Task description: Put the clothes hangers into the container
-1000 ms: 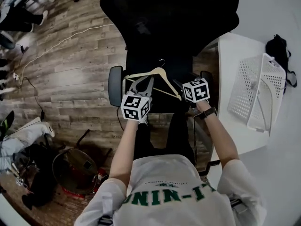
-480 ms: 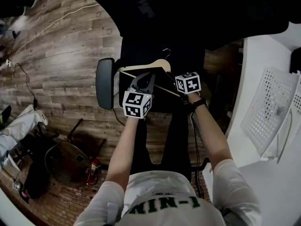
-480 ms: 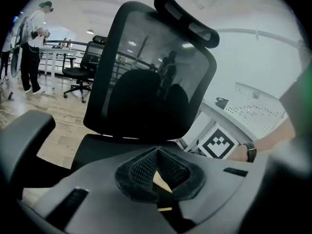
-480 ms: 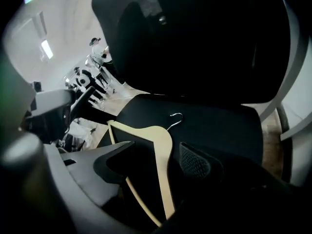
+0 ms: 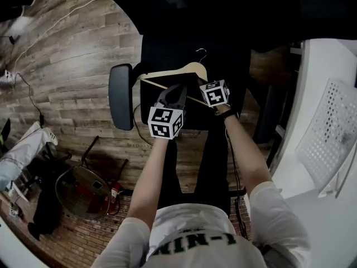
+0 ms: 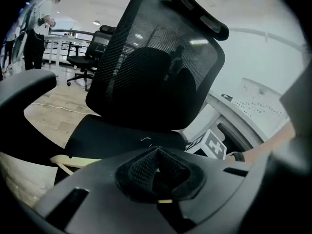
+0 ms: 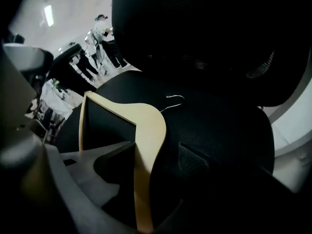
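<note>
A pale wooden clothes hanger with a wire hook lies on the black seat of an office chair. My right gripper points steeply down over its right arm. In the right gripper view that arm runs between the jaws, and a gap shows beside it. The right gripper has just been closing a little and still stands wide. My left gripper hovers over the hanger's middle with its pads together and nothing in them. The white perforated container sits on the table at the right.
The chair's armrest juts out left of the seat and its mesh backrest rises behind. A white table borders the right side. Cables, a stool and bags lie on the wooden floor at the left.
Both grippers have sunk toward the chair seat. The right one now straddles the hanger's right arm, and the left has come down over the hanger's middle. The hanger has stayed on the seat.
</note>
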Demonstrator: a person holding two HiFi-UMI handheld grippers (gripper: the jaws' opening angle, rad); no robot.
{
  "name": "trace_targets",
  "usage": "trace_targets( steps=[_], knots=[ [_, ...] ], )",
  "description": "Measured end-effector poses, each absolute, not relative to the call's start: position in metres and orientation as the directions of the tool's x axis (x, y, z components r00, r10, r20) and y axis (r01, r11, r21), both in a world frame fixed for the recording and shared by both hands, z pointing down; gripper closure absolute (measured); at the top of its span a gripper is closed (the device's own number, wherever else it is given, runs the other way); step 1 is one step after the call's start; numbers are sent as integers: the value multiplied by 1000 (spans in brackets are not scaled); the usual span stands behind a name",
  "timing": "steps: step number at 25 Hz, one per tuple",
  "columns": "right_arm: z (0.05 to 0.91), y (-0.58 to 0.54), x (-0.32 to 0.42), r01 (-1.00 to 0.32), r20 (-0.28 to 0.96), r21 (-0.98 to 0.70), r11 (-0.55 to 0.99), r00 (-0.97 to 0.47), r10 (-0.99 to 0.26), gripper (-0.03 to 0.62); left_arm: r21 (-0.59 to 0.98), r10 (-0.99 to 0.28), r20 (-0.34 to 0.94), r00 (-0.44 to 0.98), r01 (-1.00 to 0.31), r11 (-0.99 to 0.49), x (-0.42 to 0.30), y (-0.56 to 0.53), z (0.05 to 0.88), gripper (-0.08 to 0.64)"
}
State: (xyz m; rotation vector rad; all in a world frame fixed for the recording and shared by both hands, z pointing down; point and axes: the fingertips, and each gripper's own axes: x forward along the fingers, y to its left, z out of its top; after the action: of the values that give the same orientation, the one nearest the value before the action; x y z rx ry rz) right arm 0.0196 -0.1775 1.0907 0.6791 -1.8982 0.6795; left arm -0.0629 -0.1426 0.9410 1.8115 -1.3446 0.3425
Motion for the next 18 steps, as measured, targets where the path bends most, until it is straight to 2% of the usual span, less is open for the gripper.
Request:
trace_targets(
  steps=[2,3,4,13,18],
  knots=[
    [1091,-174,16,-670,922,-134,730,-355,-157,327,457,-656,646,390,-886,-77,-64,-140,941,555],
    [1090,-174,15,-664,923,-135,735,-354,-151,383,457,-656,647,390,-886,-75,-65,-139,940,555],
    [1090,-173,14,-668,924,-140,730,-353,-145,405,458,-656,647,389,-886,-73,-65,-138,939,555],
    [1055,-175,17,-707,926,-146,692,-344,-156,414,441,-690,628,360,-895,-67,-80,-133,899,555],
    [1011,-186,26,-714,914,-64,698,-323,-246,416,450,-728,604,326,-892,-26,-94,-132,870,555]
  ],
)
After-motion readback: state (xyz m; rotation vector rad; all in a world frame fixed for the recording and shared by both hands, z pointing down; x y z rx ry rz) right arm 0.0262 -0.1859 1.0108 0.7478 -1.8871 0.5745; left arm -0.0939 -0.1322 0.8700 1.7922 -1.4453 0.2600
